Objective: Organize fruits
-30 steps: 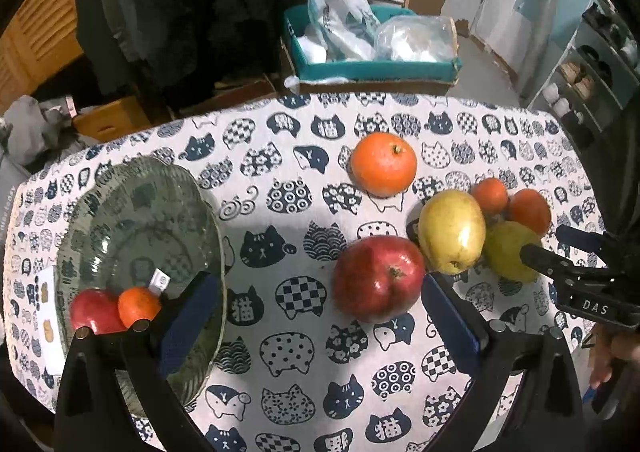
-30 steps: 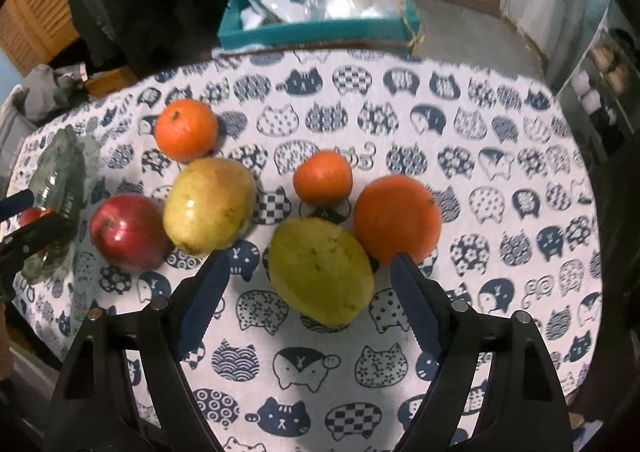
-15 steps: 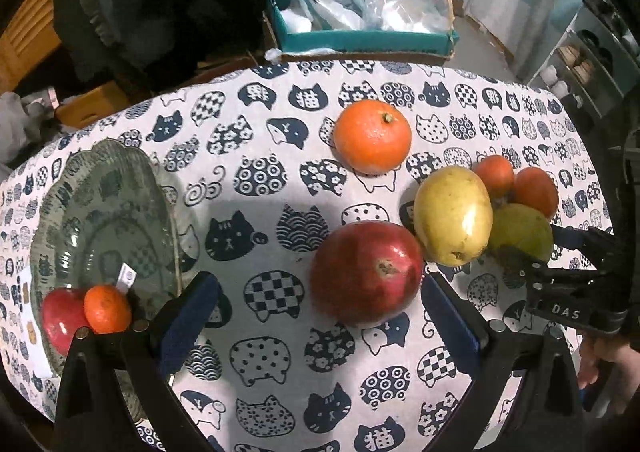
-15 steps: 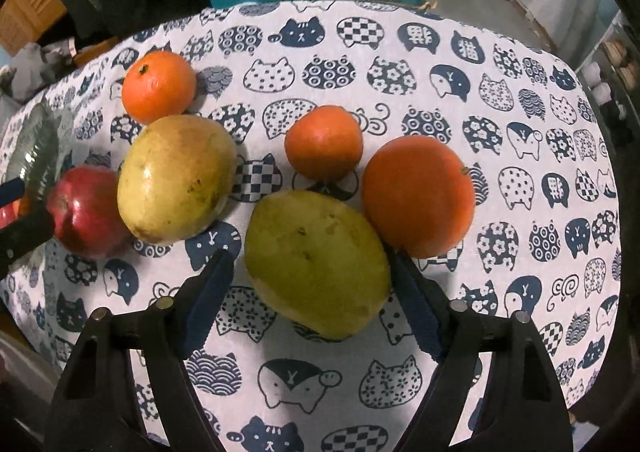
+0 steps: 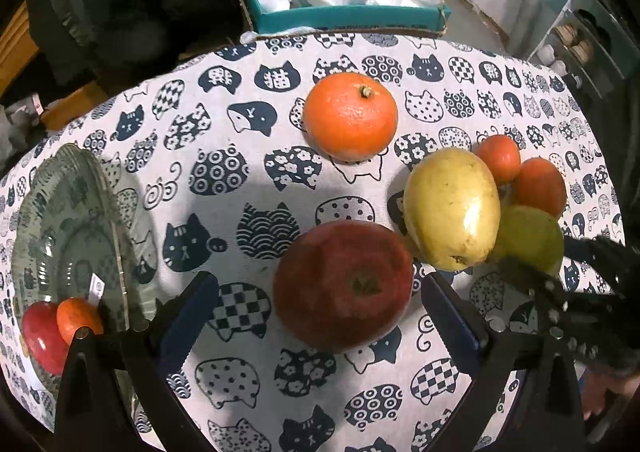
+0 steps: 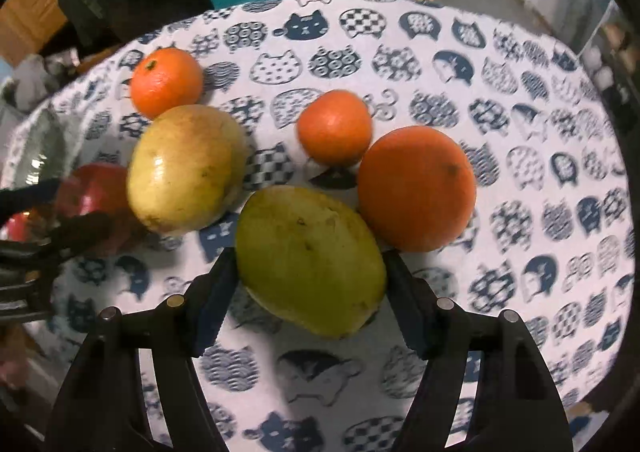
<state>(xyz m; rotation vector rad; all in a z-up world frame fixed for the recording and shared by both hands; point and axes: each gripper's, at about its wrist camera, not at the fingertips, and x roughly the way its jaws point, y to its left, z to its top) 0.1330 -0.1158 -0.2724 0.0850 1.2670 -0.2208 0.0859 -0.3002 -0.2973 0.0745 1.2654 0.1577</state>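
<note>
My left gripper (image 5: 320, 316) is open, its jaws either side of a big red apple (image 5: 343, 286) on the cat-print cloth, with gaps on both sides. A glass bowl (image 5: 72, 188) at the left holds a small red apple (image 5: 40, 336) and a small orange (image 5: 78, 318). My right gripper (image 6: 308, 292) has its pads close against a green mango (image 6: 310, 260), which lies on the cloth. A yellow mango (image 6: 186, 168), a large orange (image 6: 416, 188), a small orange (image 6: 334, 128) and a stemmed orange (image 5: 350, 116) lie around.
A teal box (image 5: 348, 12) with plastic bags stands past the table's far edge. Shelves with jars (image 5: 576, 48) stand at the far right. The tablecloth (image 5: 224, 172) drops off at the near and left edges.
Both grippers have moved forward and down. The red apple now lies between my left jaws. My right jaws have narrowed around the green mango.
</note>
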